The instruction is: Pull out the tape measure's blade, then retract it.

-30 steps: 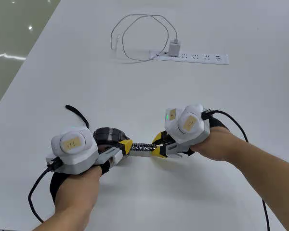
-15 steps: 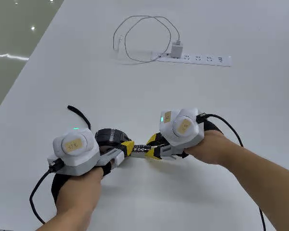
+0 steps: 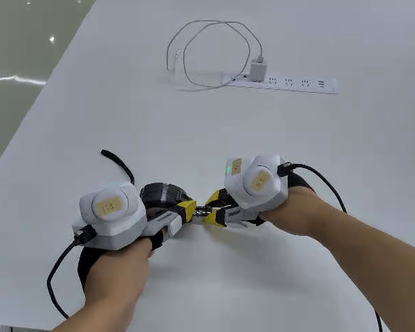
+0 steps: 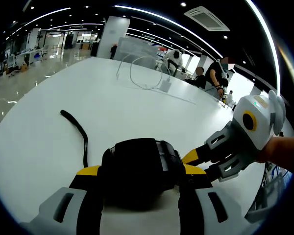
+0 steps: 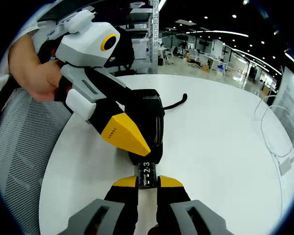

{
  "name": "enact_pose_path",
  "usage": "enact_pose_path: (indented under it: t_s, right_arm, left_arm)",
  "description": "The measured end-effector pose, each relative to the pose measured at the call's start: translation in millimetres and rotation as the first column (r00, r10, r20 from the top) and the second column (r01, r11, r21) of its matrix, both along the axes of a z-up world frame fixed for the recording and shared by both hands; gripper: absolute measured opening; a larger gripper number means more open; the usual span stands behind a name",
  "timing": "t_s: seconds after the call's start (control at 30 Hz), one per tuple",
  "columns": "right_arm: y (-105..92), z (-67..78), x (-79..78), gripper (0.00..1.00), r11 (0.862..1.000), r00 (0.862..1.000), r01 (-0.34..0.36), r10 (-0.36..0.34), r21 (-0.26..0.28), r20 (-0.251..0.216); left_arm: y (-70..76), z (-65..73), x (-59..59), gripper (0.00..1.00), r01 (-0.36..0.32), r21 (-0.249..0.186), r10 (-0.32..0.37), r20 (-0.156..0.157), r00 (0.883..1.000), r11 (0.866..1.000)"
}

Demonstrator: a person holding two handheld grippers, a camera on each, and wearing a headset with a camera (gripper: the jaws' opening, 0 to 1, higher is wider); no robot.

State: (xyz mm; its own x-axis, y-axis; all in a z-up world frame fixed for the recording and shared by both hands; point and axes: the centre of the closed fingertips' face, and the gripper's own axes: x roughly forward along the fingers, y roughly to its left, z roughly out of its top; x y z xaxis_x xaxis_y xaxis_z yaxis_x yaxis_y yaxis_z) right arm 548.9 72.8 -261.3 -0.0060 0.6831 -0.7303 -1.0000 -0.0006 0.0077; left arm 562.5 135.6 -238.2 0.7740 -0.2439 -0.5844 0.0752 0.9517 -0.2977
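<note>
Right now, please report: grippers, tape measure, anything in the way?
Left gripper shut on tape measure. Right gripper shut on blade, short length out. Power strip and cable far back, apart.

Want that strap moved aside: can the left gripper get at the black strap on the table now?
Probably not: the left gripper is shut on the black tape measure case, so its jaws are full. The black strap lies unobstructed on the white table.

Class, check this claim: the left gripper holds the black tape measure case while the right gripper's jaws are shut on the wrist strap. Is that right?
No: the right gripper is shut on the blade, not the strap, as the right gripper view shows. The left gripper does hold the case.
</note>
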Motion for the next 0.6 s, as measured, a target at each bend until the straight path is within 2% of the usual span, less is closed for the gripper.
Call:
enact_pose_path:
  t_s: [0.4, 0.6]
  right_arm:
    - [12.0, -0.6, -0.8, 0.1, 1.0, 1.0, 0.001, -0.001, 0.022, -0.007]
    - [15.6, 0.0, -1.6, 0.1, 1.0, 1.0, -0.011, 0.011, 0.028, 0.004]
  left_arm:
    - [0.0, -0.1, 0.3, 0.58, -0.001, 0.0, 0.001, 0.002, 1.0, 1.0]
    - [-0.2, 0.2, 0.5, 0.59, -0.002, -0.002, 0.002, 0.004, 1.0, 1.0]
